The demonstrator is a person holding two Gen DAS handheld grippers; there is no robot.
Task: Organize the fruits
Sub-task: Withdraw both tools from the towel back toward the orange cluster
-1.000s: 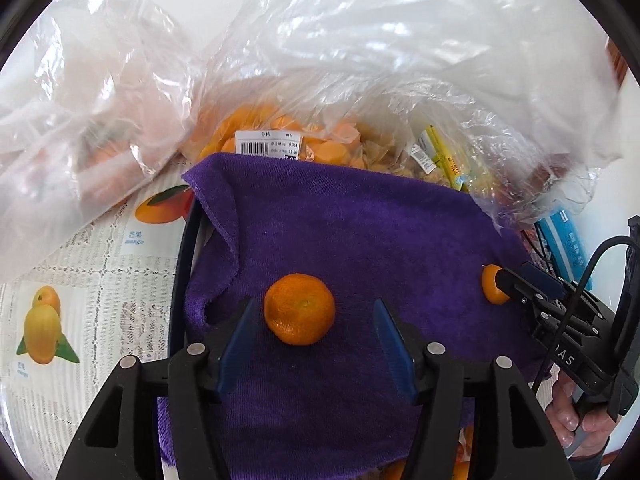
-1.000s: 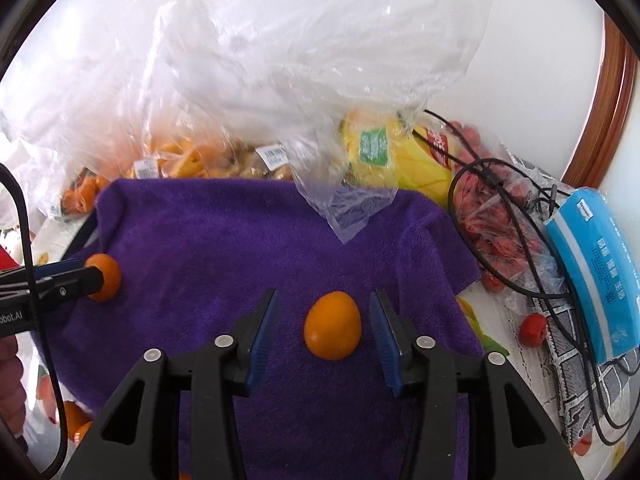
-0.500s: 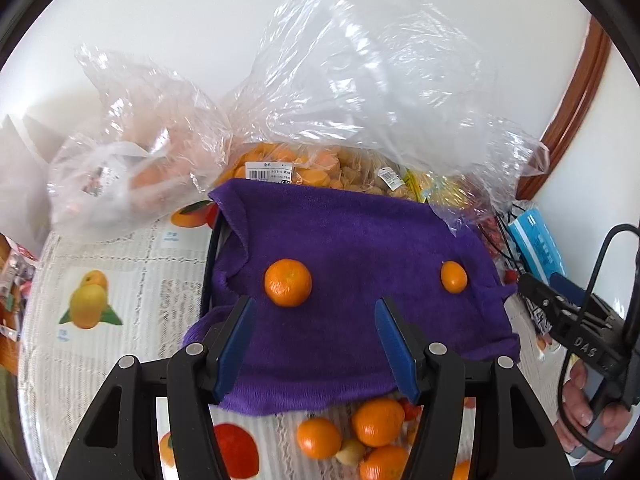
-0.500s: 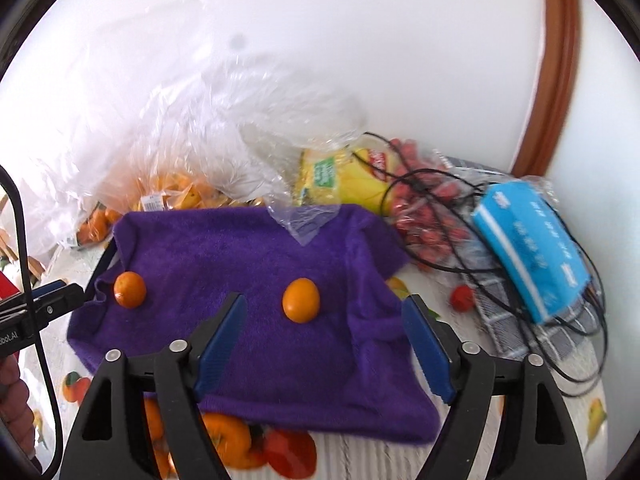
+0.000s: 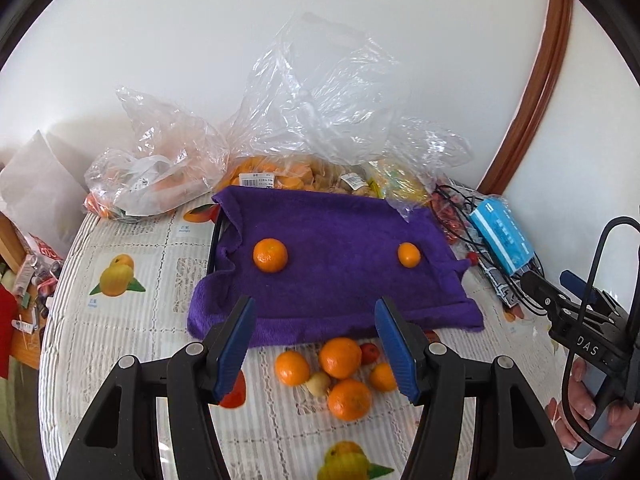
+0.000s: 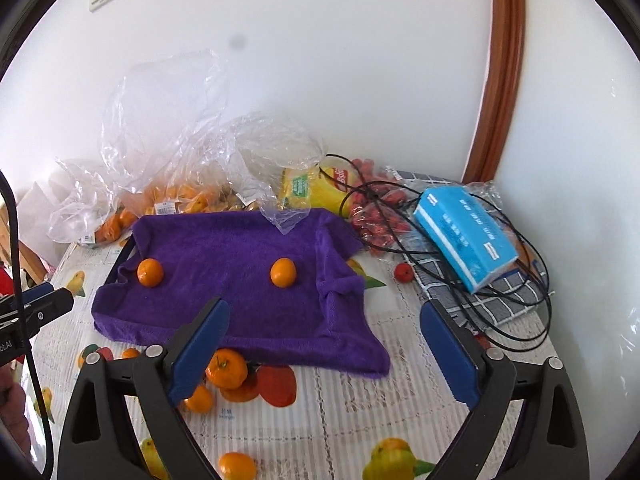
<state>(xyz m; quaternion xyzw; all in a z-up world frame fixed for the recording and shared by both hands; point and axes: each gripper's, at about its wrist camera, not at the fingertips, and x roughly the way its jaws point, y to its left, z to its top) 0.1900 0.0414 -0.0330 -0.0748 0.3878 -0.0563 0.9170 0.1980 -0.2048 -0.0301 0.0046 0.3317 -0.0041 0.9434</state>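
A: Placed so far? Two only: a round orange mandarin (image 5: pixel 270 255) left of centre on the purple terry towel (image 5: pixel 332 236), and a smaller egg-shaped orange kumquat-like fruit (image 5: pixel 409 255) right of centre on the same cloth. Well apart, neither touching the other.

B: And left over? A loose cluster of orange mandarins (image 5: pixel 340 372) at lower centre of the left wrist view, just below the towel's near edge, on the fruit-printed white tablecloth (image 5: pixel 132 344). A small red fruit and a pale yellowish one mixed in. One more stray orange fruit (image 6: pixel 237 466) at the bottom edge of the right wrist view.

A: Grippers? Left gripper (image 5: pixel 312 344) spread wide, holding nothing, hovering over the towel's front edge. Right gripper (image 6: pixel 324 352) opened wider again, likewise holding nothing.

B: So early days, by the look of it. Most of the sorting yet to do.

A: Beyond that? Crumpled clear plastic bags of orange fruit (image 5: pixel 280 168) at upper centre, a blue tissue pack (image 6: pixel 464 236) and black cables (image 6: pixel 500 316) at right.
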